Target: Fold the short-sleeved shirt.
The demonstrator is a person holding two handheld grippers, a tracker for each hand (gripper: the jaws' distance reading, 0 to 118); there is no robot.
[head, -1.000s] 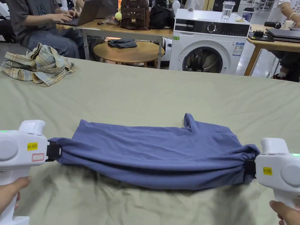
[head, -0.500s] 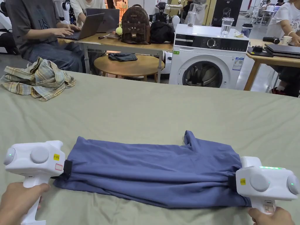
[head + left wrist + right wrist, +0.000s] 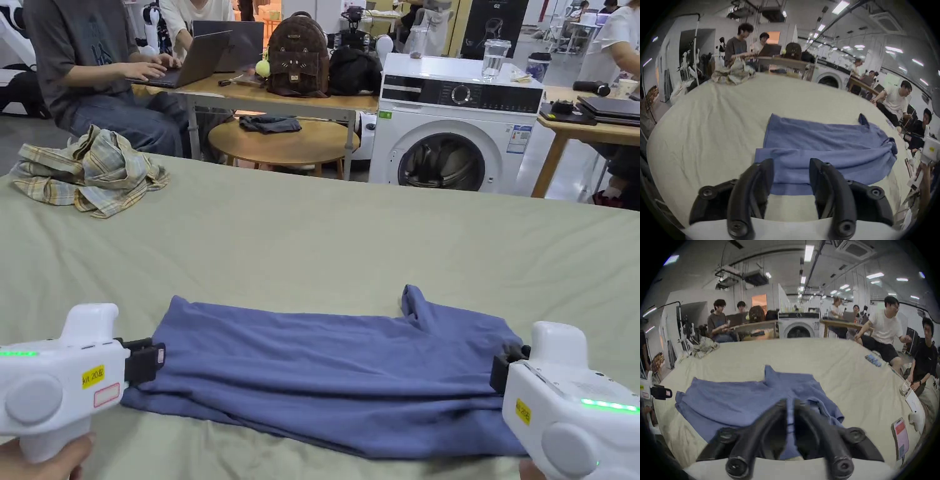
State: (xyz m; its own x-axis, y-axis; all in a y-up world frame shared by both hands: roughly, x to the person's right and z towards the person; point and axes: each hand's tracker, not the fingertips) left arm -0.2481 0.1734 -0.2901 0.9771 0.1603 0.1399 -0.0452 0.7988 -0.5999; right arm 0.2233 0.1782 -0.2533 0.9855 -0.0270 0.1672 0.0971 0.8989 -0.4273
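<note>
The blue shirt (image 3: 325,369) lay flat on the green sheet (image 3: 312,237), near the person's side of it. It was folded over once the long way, so it made a long strip with two layers. One small bit of cloth stuck up at the far edge on the right (image 3: 414,301).

The left gripper (image 3: 790,172) was at the left end of the shirt. Its jaws were wide apart and held nothing; the cloth just lay past them. The right gripper (image 3: 790,404) was at the right end. Its jaws were almost together with a thin gap, and blue cloth showed in the gap. I could not tell if they pinched it.

So the first fold looked done. I think the strip needed folding end to end, and the poking bit tucked in.

A checked shirt (image 3: 87,172) sat bunched up far off at the left.
</note>
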